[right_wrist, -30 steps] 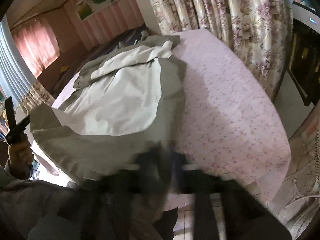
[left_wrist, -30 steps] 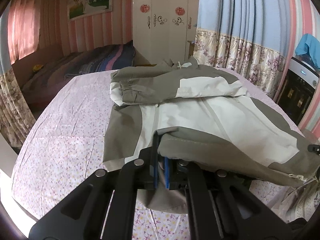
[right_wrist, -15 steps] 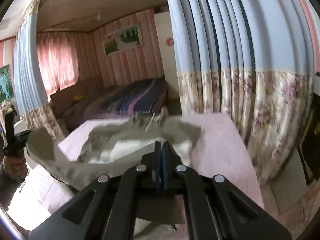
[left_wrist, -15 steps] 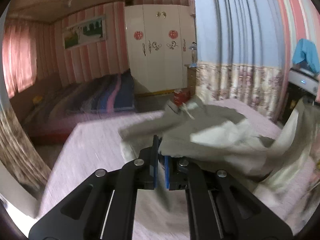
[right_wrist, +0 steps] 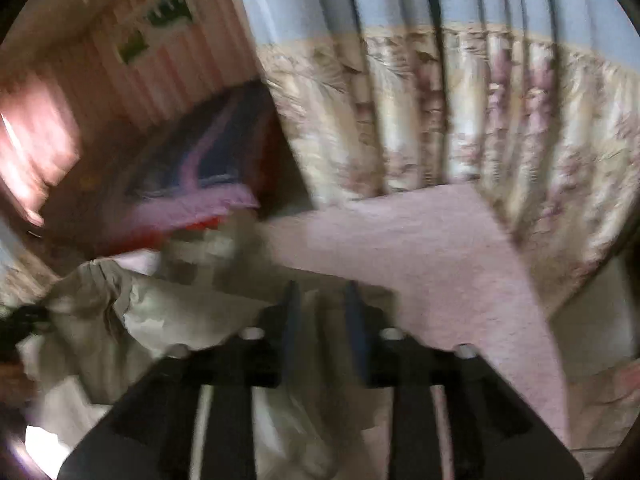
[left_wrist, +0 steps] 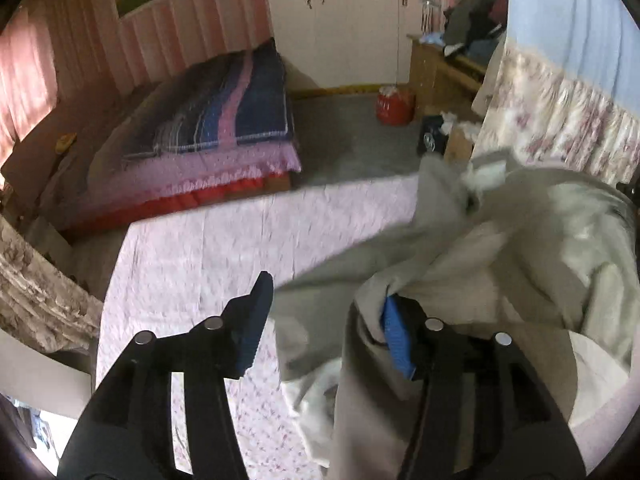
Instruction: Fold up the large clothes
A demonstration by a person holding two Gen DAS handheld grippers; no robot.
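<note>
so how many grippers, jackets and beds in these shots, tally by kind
grippers: 2, left gripper and right gripper, both open
jackets: 1, grey and white jacket
beds: 2, pink floral bed under the jacket, far bed
total: 5

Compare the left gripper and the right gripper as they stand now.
The left gripper is spread wide; the right gripper shows a narrower gap. Jacket cloth drapes over one left finger; the right fingers hold nothing visible, with the jacket lying beyond them. Both are open over the pink bedsheet.
</note>
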